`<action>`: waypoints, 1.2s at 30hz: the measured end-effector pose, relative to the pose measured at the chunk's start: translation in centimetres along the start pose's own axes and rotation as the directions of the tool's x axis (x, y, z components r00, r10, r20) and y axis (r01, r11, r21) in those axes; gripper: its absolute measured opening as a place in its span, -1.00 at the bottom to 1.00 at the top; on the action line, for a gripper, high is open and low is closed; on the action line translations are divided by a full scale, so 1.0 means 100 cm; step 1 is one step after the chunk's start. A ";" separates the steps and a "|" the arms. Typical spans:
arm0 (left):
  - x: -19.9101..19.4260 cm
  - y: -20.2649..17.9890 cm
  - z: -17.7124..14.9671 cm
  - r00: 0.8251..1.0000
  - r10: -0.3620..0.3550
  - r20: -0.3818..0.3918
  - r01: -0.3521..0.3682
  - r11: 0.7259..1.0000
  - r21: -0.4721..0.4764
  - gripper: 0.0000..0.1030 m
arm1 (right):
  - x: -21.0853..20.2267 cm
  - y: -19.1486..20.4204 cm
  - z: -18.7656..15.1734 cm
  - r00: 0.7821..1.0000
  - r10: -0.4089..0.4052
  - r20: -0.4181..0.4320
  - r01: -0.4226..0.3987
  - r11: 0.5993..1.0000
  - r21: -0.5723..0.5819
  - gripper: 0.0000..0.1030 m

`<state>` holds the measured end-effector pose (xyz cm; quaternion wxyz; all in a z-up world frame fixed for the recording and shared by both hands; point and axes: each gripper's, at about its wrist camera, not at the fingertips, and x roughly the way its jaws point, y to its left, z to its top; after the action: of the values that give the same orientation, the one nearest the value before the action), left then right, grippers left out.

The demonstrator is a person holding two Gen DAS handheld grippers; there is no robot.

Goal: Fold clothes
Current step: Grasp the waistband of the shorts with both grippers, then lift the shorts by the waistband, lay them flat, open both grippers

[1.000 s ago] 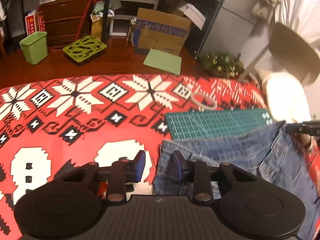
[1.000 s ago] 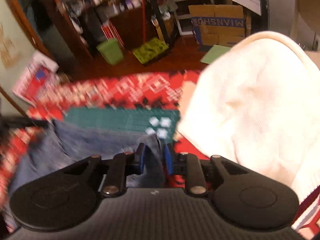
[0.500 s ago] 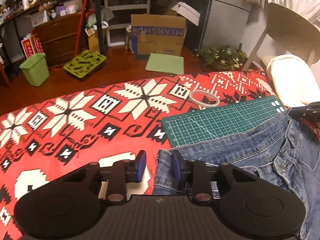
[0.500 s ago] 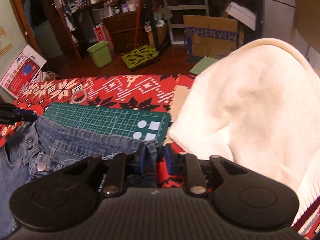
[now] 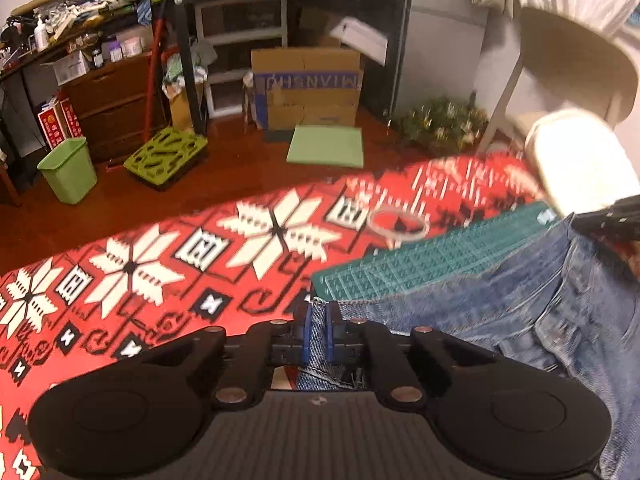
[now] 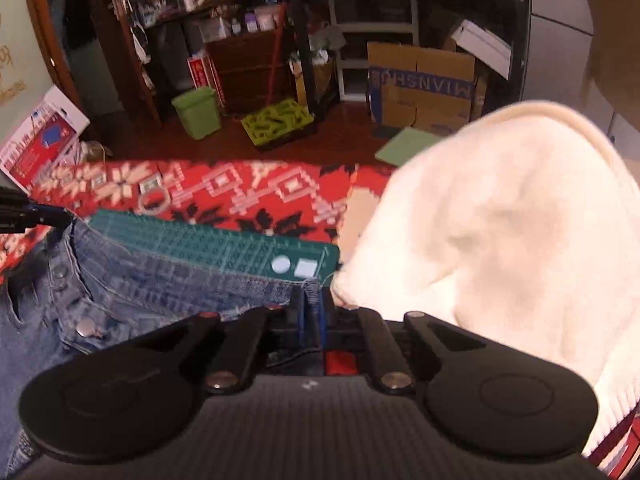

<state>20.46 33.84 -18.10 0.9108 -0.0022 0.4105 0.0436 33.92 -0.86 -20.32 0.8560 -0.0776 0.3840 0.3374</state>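
Both grippers are on the jeans [image 5: 500, 312] lying across the green cutting mat [image 5: 432, 256]: left gripper [image 5: 316, 330] has just closed on one waistband corner, right gripper [image 6: 311, 312] pinches the other, evidently holding the band taut for a fold.

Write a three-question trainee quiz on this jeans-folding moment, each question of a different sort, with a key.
1. True or false: the left gripper is shut on denim at a corner of the jeans.
2. Which thing lies partly under the jeans' waistband? A) green cutting mat B) cardboard box C) green bin
3. Fill in: beside the right gripper, on its right, lies a cream-white ____.

Key: 1 true. 2 A. 3 sweater; the right gripper is shut on the jeans' other waist corner.
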 end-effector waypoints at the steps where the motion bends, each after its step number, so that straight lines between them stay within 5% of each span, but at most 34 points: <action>1: 0.002 -0.003 -0.002 1.000 0.025 -0.006 -0.025 1.000 0.010 -0.60 | -0.003 0.001 -0.001 1.000 -0.009 0.006 0.009 1.000 -0.010 -0.46; 4: -0.007 -0.010 -0.007 0.999 0.048 0.027 -0.048 0.998 0.034 -0.06 | -0.016 0.002 -0.002 0.999 -0.030 0.037 0.031 0.999 -0.033 -0.27; 11: -0.067 0.003 -0.021 0.995 -0.009 0.103 0.020 0.993 -0.114 0.26 | -0.074 0.024 0.002 0.993 -0.033 0.115 0.046 0.992 -0.114 0.22; 20: -0.142 -0.033 -0.088 0.979 0.022 0.201 0.030 0.967 -0.253 0.55 | -0.110 0.111 -0.022 0.983 0.172 0.063 -0.162 0.977 -0.136 0.96; 27: -0.155 -0.070 -0.143 0.982 0.151 0.113 -0.108 0.942 -0.318 0.73 | -0.116 0.179 -0.073 0.994 0.068 0.081 -0.049 0.974 -0.220 0.99; 36: -0.147 -0.088 -0.174 0.977 0.204 0.067 -0.178 0.943 -0.280 0.85 | -0.081 0.190 -0.130 0.996 -0.084 -0.015 0.082 0.993 -0.083 0.99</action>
<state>-1.53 23.20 -18.90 0.9118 -0.0854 0.3552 0.1877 10.07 4.29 -21.14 0.8618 -0.1317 0.3743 0.3162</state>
